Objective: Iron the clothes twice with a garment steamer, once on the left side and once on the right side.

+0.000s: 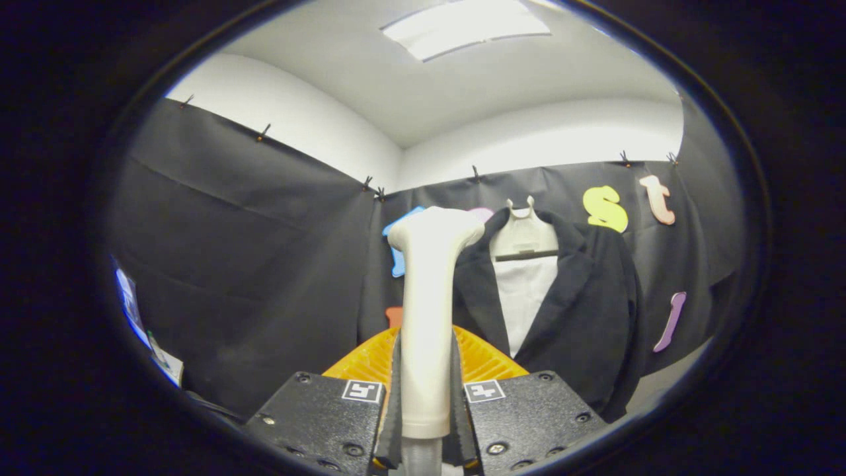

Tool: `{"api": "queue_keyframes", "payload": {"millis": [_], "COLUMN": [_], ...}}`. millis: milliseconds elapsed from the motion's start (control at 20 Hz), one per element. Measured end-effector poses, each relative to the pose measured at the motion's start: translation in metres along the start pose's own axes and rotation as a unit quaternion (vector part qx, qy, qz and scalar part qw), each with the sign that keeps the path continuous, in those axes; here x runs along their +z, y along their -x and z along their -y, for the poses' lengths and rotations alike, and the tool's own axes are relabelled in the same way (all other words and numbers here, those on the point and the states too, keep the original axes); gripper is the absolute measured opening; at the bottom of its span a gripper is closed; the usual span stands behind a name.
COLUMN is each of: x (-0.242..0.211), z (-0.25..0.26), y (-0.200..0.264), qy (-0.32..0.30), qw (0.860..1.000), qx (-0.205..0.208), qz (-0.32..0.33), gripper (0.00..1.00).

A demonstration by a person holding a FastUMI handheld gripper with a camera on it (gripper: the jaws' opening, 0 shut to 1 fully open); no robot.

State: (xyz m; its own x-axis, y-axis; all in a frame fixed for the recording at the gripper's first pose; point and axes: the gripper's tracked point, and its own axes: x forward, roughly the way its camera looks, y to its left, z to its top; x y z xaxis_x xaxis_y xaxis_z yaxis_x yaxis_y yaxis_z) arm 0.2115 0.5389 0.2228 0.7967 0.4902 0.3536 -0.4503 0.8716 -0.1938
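Observation:
A cream garment steamer (428,311) stands upright between my fingers, its handle clamped by both and its flat head at the top. My gripper (426,387) is shut on it. Beyond and slightly to the right, a black jacket (581,311) with a white front panel (525,297) hangs on a pale hanger (523,231) against the booth's back wall. The steamer head is level with the jacket's collar and left lapel, apart from the cloth.
An orange ribbed object (479,357) lies just ahead of the fingers, partly behind the steamer handle. Black cloth walls enclose the left and back. A pale floor strip (667,380) shows below the jacket's right side.

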Motion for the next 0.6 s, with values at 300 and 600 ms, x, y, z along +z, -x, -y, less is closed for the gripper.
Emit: {"api": "queue_keyframes", "payload": {"millis": [300, 600], "x": [0.008, -0.018], "z": [0.002, 0.013], "y": [-0.055, -0.084], "qy": [0.014, 0.024], "qw": [1.000, 1.000], "qx": [0.012, -0.001], "qz": [0.009, -0.020], "gripper": [0.32, 0.32]}}
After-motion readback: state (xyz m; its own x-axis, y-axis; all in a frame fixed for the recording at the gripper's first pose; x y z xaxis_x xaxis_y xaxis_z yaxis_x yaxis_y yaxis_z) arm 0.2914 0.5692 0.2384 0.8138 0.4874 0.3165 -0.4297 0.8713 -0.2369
